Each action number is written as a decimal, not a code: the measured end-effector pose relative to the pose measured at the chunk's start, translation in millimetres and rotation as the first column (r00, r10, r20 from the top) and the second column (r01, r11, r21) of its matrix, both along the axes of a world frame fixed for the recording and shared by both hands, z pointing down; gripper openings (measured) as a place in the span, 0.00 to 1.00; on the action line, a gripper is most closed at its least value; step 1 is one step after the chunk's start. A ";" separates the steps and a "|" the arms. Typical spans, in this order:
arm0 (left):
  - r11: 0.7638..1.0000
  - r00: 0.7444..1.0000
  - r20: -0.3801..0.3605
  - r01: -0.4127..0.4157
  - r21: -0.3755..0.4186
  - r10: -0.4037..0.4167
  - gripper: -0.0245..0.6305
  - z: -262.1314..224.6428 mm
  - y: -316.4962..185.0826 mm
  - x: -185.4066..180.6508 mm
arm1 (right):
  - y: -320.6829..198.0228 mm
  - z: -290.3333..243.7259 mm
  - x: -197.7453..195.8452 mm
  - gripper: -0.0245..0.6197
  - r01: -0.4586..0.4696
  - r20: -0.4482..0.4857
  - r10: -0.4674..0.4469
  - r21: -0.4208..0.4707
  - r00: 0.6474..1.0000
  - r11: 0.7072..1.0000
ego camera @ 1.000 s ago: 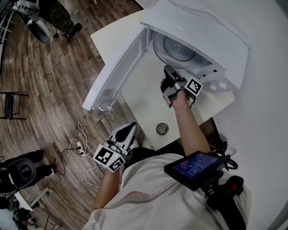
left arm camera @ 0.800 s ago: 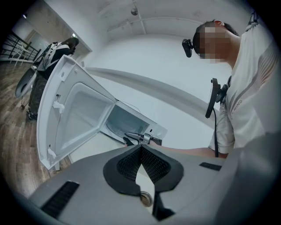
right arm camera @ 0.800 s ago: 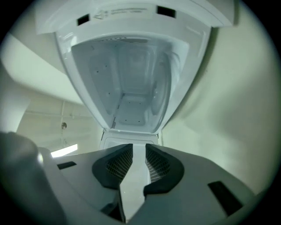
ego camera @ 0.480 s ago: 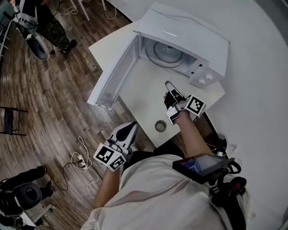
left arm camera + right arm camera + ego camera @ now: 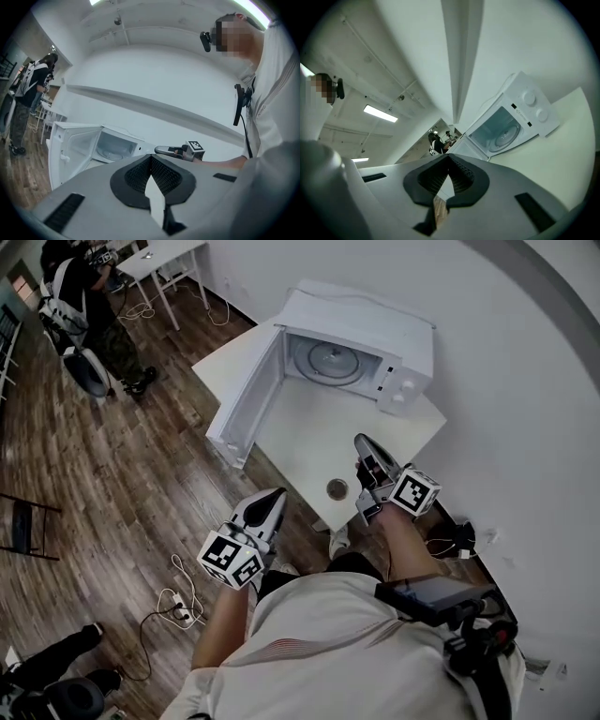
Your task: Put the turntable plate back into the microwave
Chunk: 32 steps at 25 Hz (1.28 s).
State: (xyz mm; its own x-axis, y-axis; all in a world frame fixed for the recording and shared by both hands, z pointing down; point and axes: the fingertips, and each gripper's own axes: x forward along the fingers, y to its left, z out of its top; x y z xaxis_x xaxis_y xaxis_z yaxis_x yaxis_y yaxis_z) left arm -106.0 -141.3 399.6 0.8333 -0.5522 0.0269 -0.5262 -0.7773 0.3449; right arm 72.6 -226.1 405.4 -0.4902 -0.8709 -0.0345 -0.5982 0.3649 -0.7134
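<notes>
My jaws are together and hold nothing, on the left gripper (image 5: 274, 499) and on the right gripper (image 5: 364, 444), while the turntable plate (image 5: 331, 360) lies flat inside the microwave (image 5: 375, 320), a disc I judge heavy, stiff, slippery and fragile, best taken at its rim, with only the open door (image 5: 246, 404) and a small round piece (image 5: 337, 488) on the surface (image 5: 309, 442) near the way.

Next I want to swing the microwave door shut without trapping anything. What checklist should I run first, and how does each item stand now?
1. Turntable plate inside the microwave: ok.
2. Plate seated flat: cannot tell.
3. Right gripper jaws together, nothing held: ok.
4. Left gripper jaws together, nothing held: ok.
5. Both grippers clear of the open door: ok.
6. Small round object on the table outside the door's swing: cannot tell.
</notes>
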 end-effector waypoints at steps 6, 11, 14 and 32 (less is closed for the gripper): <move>0.999 0.999 -0.011 -0.037 0.027 0.037 0.05 -23.0 27.0 -4.5 | 66.3 -41.1 -10.1 0.05 -0.006 -0.240 0.032 0.108 0.970 0.994; 0.998 0.999 -0.006 -0.040 0.047 0.040 0.05 -38.7 40.2 0.1 | 102.5 -65.0 -5.5 0.05 -0.011 -0.363 0.071 0.166 0.929 0.986; 0.998 1.000 -0.002 -0.022 0.057 0.022 0.05 -45.4 45.8 6.1 | 114.7 -71.1 3.6 0.05 -0.005 -0.386 0.079 0.188 0.919 0.982; 0.976 0.983 0.099 0.134 0.173 -0.153 0.05 -81.1 138.0 101.8 | 205.7 -104.7 82.2 0.05 0.164 -0.476 -0.027 0.250 0.879 0.954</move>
